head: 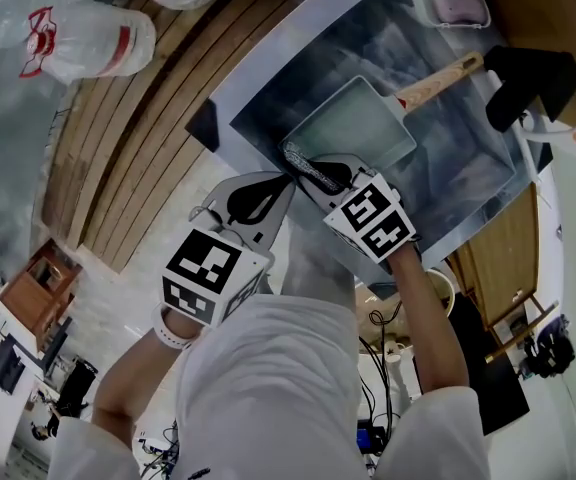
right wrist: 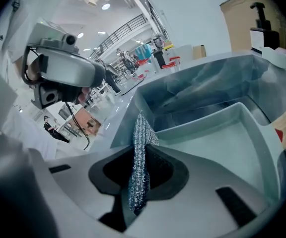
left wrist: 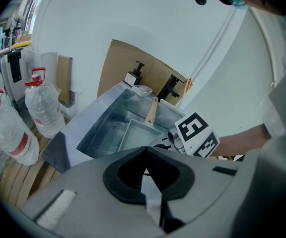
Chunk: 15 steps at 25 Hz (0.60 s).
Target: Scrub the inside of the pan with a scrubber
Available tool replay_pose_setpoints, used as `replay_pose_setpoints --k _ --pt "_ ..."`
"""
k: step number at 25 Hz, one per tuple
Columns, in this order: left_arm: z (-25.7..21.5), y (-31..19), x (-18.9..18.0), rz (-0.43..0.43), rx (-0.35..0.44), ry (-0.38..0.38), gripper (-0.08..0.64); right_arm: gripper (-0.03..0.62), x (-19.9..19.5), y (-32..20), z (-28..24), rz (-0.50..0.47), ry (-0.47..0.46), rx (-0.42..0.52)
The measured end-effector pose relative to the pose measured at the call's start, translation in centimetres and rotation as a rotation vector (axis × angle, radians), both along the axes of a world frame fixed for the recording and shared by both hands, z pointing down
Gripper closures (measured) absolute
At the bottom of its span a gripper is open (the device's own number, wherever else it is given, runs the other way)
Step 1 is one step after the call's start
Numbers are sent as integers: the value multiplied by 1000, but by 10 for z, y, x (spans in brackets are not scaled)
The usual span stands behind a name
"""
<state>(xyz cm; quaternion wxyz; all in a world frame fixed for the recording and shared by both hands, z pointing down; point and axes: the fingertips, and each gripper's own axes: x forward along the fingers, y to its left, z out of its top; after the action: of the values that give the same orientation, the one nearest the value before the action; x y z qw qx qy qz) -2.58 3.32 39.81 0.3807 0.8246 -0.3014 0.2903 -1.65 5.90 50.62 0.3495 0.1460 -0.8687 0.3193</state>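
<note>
A rectangular pale-green pan (head: 353, 123) with a wooden handle (head: 440, 79) lies in the steel sink (head: 268, 98). It shows too in the right gripper view as the pan (right wrist: 222, 138) and in the left gripper view as the pan (left wrist: 138, 133). My right gripper (head: 303, 168) is shut on a silvery mesh scrubber (head: 306, 164), held at the pan's near rim. The scrubber (right wrist: 140, 157) stands pinched between the jaws. My left gripper (head: 283, 180) is shut with nothing in it, just left of the right one, at the sink's near edge.
A soap dish (head: 452, 5) sits at the sink's far corner. A black dispenser (head: 528, 78) stands to the right. Plastic water bottles (head: 78, 33) lie on the wooden slats (head: 138, 138) at the left. Cardboard (left wrist: 128, 63) leans behind the sink.
</note>
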Motion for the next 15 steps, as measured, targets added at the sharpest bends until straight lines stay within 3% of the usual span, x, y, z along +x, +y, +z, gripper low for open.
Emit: replay_pose_setpoints --k 6,15 --pt "-2 4 1 11 0 4 555 534 1 0 -11 14 -67 -36" --pt "-2 6 -6 10 2 -1 555 534 9 -2 -10 67 -67 -67"
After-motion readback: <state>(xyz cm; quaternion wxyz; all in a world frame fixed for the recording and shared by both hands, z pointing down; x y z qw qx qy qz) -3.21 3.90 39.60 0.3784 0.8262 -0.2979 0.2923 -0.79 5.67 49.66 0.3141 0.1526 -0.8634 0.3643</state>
